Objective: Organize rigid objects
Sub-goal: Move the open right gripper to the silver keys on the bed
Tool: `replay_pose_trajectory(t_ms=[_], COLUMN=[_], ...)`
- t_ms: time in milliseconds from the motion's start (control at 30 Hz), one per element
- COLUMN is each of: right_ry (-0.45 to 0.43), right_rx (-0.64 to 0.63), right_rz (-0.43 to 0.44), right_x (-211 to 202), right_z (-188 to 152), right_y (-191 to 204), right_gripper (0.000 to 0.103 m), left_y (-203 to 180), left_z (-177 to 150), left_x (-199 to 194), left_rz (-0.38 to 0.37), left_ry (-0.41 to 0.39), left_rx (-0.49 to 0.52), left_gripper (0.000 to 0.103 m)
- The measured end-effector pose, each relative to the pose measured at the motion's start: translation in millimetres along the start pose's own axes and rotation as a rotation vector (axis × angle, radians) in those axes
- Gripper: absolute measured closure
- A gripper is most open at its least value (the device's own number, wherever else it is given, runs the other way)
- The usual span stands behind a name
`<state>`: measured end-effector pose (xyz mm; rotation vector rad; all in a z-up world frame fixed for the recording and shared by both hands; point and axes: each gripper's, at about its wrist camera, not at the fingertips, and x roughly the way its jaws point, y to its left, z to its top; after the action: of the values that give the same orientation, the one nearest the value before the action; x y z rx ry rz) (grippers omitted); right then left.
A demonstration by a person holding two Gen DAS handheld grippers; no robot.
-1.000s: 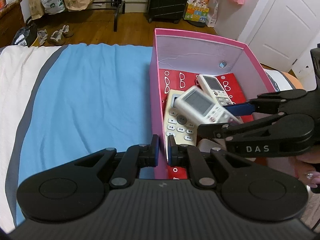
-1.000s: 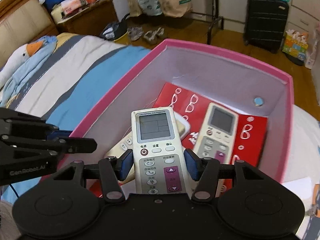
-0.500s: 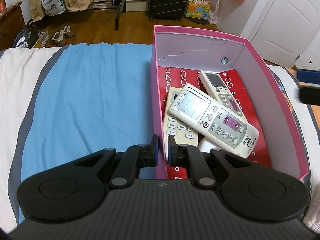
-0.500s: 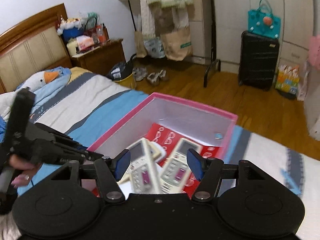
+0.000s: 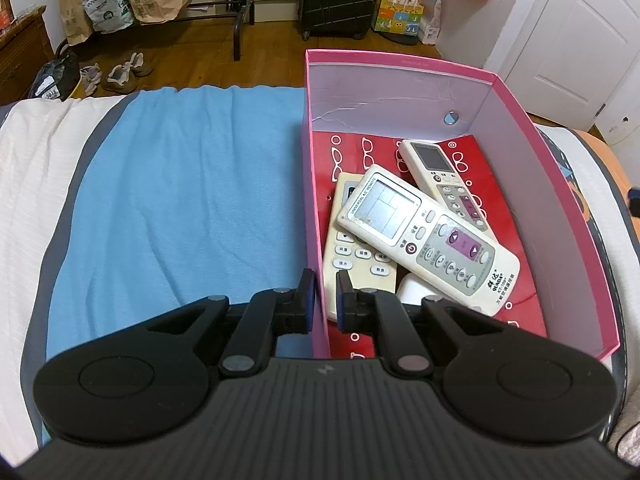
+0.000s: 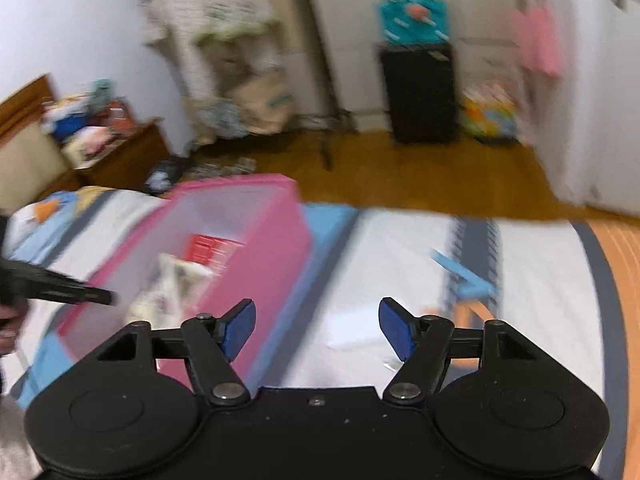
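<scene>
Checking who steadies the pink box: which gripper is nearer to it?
Left. The left gripper is clamped on the pink box wall; the right gripper hangs open beside it, over the bedspread.

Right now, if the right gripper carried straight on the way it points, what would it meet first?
Nothing is between the open jaws of the right gripper. Ahead and below lies the white bedcover, probably the first contact. The pink box sits off to its left. Motion blur leaves depth uncertain.
</scene>
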<state>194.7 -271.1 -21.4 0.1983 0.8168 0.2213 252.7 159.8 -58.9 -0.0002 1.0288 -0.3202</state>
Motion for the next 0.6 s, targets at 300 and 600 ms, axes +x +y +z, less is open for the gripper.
replay_pose_trajectory(t_ms=[300, 600], right_ry=[0.156, 0.169], right_rx=[0.274, 0.278], right_rz=[-0.097, -0.189], right_x=[50.2, 95.2], right_z=[-13.8, -26.2], right_y=[-53.0, -47.7], right_gripper=[0.03, 0.047], left_y=[0.6, -0.6], left_z=[-1.3, -0.9], left_x=[2.7, 4.9], left_rz=[0.007, 0.011], left_ry=[0.008, 0.01], left_rx=[0.004, 0.003], left_gripper=[0.093, 0.093])
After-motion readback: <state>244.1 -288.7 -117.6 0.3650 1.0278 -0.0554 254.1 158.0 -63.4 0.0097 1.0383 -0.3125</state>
